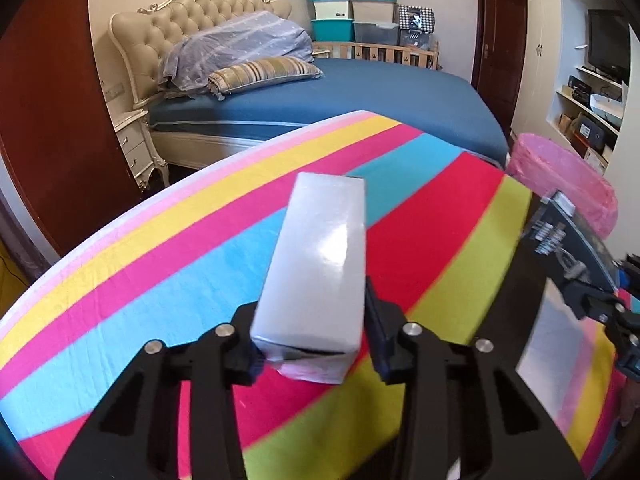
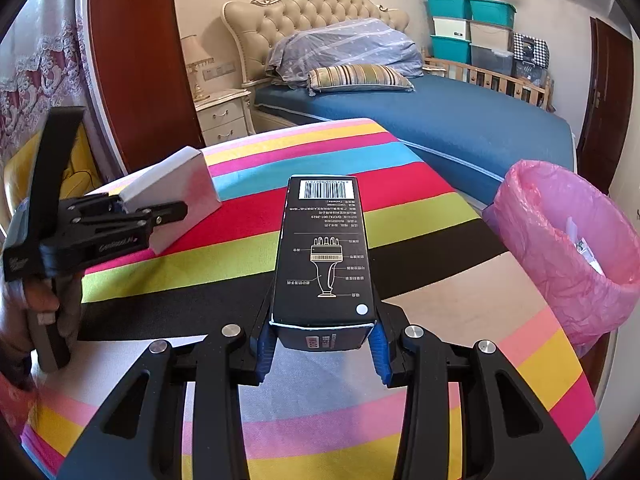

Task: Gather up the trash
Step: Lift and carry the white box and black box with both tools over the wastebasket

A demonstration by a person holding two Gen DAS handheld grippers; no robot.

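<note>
Since both cartons look light, hollow and crushable, the left gripper (image 1: pixel 314 354) jaws clamp the white box (image 1: pixel 320 264) and the right gripper (image 2: pixel 322 350) jaws clamp the black box (image 2: pixel 325 252) at their near ends, above the striped table (image 2: pixel 420 220), the pink-lined bin (image 2: pixel 568 248) nearby.

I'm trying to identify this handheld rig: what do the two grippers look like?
Both are matte black plastic with two long cut-out linkage fingers, silver pivot bolts and blue pads. The left gripper carries small pale lettering along its side and a black handle. The right gripper looks identical. No cables or sleeves are visible.

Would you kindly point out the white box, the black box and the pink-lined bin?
white box (image 1: pixel 320 264), left wrist view, top face.
black box (image 2: pixel 326 256), right wrist view, printed top face.
pink-lined bin (image 2: pixel 532 216), right wrist view, outer wall.
</note>
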